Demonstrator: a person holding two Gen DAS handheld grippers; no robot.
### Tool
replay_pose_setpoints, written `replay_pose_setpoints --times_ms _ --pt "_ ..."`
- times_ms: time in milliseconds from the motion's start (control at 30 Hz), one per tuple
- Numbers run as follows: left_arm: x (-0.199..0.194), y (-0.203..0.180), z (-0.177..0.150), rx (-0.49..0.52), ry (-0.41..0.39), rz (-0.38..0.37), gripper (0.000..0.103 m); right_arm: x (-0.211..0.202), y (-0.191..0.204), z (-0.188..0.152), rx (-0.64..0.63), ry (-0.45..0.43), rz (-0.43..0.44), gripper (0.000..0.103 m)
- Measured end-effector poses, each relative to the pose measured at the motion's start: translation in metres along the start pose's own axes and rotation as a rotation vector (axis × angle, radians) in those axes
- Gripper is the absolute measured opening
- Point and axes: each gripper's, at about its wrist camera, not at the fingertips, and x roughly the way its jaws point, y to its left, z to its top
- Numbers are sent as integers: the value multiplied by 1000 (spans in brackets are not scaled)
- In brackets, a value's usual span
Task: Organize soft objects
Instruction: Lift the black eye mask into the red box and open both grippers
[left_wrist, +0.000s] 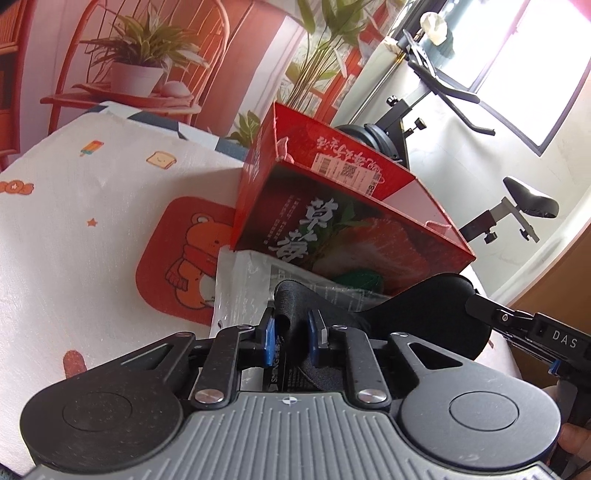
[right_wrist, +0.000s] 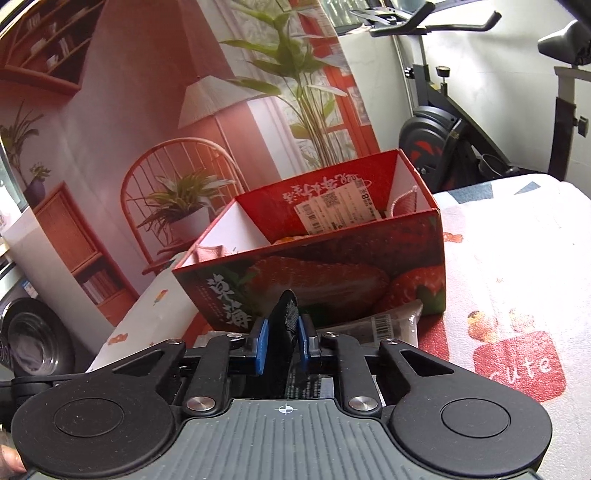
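Note:
A black soft fabric piece (left_wrist: 424, 314) is held between both grippers above the table. My left gripper (left_wrist: 293, 332) is shut on one end of it, a dark knitted strap (left_wrist: 291, 299). My right gripper (right_wrist: 282, 341) is shut on the other end (right_wrist: 283, 314), and shows at the right of the left wrist view (left_wrist: 535, 328). A red strawberry box (left_wrist: 351, 221) stands open just behind, also in the right wrist view (right_wrist: 332, 273). A clear plastic package (left_wrist: 247, 284) with a printed label lies under the grippers in front of the box (right_wrist: 391, 325).
The table has a white cartoon-print cloth (left_wrist: 92, 206) with a red bear patch (left_wrist: 184, 254). An exercise bike (right_wrist: 461, 122) stands behind the table at the right. A printed backdrop with a chair and plants (right_wrist: 177, 177) hangs behind.

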Motion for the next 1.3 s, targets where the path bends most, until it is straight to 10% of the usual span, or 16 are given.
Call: replay_pose_setpoints --times_ms 767,1300 --pt "-22 -53 89 202 -238 -23 17 -5 35 92 -210 -150 29 14" --pt "105 -90 148 329 -134 94 17 121 4 148 -300 -65 -103 13"
